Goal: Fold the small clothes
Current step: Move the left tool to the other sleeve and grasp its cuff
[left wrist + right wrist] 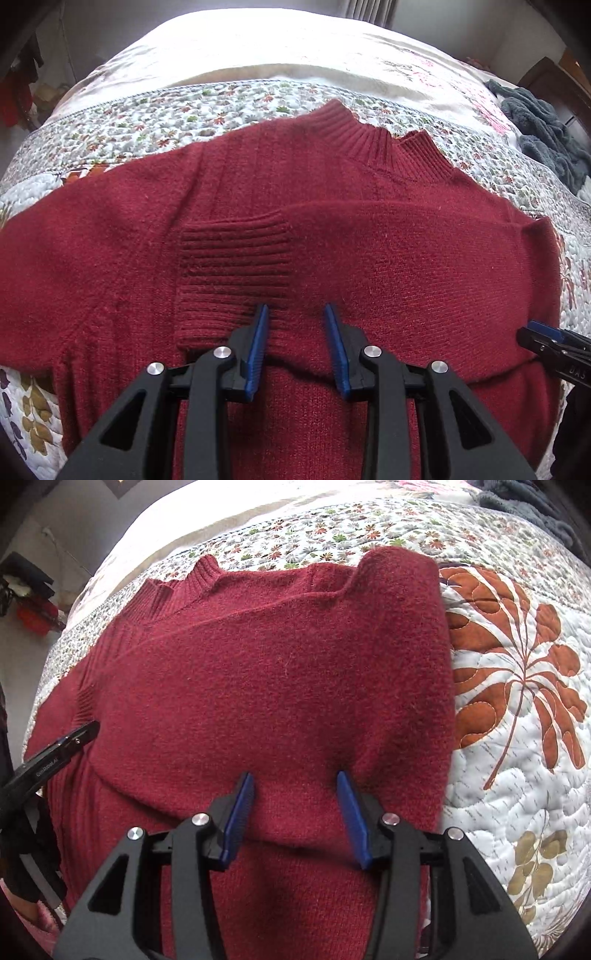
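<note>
Sweater (pixel 295 229) lies on the bed (pixel 517 701), sleeves folded in (halving remains); left gripper (pixel 295 314) and right gripper (pixel 295 779) hover, jaws released.

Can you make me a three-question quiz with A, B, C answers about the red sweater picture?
1. Where does the sweater lie?
A. on a flowered quilt
B. on a chair
C. in a basket

2. What colour are the gripper pads?
A. yellow
B. blue
C. white

3. How is the left gripper?
A. shut on a sock
B. out of view
C. open above the sweater

Answers: 1 A, quilt shows all around the sweater. 2 B, both pads look blue. 3 C, a clear gap lies between its fingers.
</note>
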The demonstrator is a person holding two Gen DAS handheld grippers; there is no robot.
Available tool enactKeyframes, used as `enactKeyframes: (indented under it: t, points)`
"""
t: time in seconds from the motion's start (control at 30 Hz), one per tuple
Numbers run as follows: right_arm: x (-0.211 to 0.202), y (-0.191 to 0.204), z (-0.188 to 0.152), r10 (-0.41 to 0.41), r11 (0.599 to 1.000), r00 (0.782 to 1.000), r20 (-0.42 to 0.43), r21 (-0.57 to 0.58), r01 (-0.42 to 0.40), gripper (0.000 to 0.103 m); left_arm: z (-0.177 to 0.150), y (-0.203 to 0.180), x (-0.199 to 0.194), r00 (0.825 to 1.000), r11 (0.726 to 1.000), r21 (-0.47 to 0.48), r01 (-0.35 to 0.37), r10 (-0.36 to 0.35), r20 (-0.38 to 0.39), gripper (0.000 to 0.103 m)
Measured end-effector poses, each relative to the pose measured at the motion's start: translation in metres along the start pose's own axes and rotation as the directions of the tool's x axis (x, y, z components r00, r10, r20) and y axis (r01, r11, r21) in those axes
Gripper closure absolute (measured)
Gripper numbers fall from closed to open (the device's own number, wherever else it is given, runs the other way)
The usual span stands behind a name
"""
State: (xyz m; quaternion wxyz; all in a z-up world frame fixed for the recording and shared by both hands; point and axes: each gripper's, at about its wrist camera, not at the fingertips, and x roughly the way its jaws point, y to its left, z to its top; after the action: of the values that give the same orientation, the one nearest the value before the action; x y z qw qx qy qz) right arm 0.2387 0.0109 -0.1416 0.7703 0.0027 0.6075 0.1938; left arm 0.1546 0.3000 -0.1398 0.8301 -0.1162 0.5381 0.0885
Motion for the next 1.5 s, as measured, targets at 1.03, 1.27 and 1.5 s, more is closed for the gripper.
enactKeyframes:
  t: [1.03, 1.27, 1.5]
  points:
    - [0.002, 0.116, -0.054, 0.056, 0.991, 0.996, -0.070, -0.119, -0.064, 0.032, -0.135, 0.400, -0.130, 0.976, 0.674, -0.739, 0.005, 0.157, 0.149, 0.056]
    - [0.010, 0.121, -0.055, 0.042, 0.989, 0.997, -0.066, -0.142, -0.051, 0.026, -0.134, 0.456, -0.123, 0.957, 0.558, -0.818, 0.140, 0.137, 0.257, 0.056]
    - [0.016, 0.125, -0.054, 0.022, 0.986, 0.998, -0.060, -0.165, -0.032, 0.022, -0.116, 0.475, -0.118, 0.951, 0.535, -0.831, 0.151, 0.152, 0.270, 0.076]
